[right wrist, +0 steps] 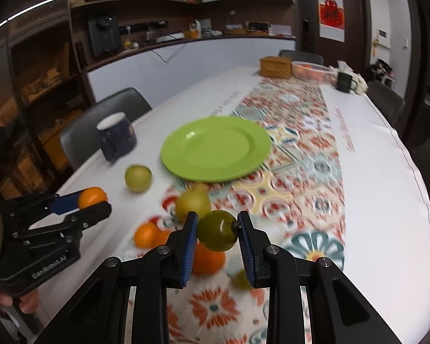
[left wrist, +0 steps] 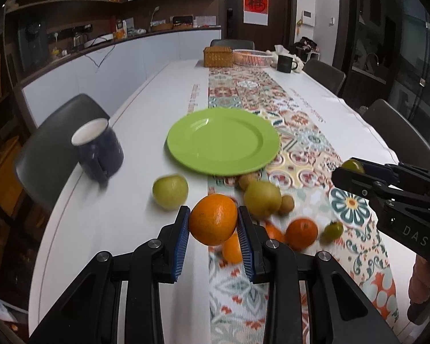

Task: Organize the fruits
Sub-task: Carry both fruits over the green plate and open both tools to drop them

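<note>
My left gripper (left wrist: 213,220) is shut on an orange (left wrist: 213,219) and holds it above the table, short of the empty green plate (left wrist: 223,140). My right gripper (right wrist: 218,230) is shut on a small green fruit (right wrist: 218,230), also raised; it shows at the right of the left wrist view (left wrist: 351,167). The left gripper with its orange (right wrist: 92,197) shows at the left of the right wrist view. On the table lie a green apple (left wrist: 170,191), a yellow pear (left wrist: 262,199), several oranges (left wrist: 301,233) and a small green fruit (left wrist: 333,230). The plate (right wrist: 215,149) lies ahead.
A dark blue mug (left wrist: 99,150) stands left of the plate near the table edge. A wicker box (left wrist: 218,56), a white basket (left wrist: 252,57) and a black mug (left wrist: 285,63) stand at the far end. Chairs (left wrist: 398,140) line both sides.
</note>
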Available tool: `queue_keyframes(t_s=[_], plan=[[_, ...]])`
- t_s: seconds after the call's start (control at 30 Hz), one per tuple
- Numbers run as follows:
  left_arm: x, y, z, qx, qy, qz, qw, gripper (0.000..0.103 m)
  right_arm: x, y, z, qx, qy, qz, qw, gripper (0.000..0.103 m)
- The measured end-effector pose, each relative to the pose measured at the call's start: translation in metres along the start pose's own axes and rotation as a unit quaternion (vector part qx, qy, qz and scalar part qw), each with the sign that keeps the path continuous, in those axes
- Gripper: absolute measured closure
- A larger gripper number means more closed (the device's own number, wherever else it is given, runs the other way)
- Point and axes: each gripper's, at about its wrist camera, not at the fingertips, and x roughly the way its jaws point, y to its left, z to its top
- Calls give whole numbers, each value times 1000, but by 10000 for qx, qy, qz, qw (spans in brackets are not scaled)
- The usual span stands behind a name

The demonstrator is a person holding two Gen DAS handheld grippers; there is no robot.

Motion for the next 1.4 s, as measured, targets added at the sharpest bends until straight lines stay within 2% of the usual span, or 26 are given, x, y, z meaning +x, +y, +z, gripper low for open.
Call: queue_keyframes(t_s=[0.17,0.43,0.7,1.0,1.23,1.33,1.37,1.4], plan=[[8,3,24,4,-79,-113,9999,70,8,0,28,-19,-98,224,9997,74],[37,9,63,135,-85,-238,9996,70,42,-2,65,-108,43,362,9993,74],[85,16,84,140,292,-278,9991,70,93,-11,89,-34,412,404,9983,74],[142,25,86,44,927,-326,9951,70,150,-22,93,-47,959,425,9945,74],[155,24,84,26,1097,-336,9934,70,168,-22,85,-79,1161,436,9922,74],[154,25,84,0,1088,-308,9936,60,170,-22,84,-81,1147,426,9924,73],[154,26,85,-11,1075,-266,9938,53,170,-23,84,-61,1155,425,9924,71],[151,27,85,-18,1044,-249,9942,52,169,-24,85,-24,1147,417,9925,67]])
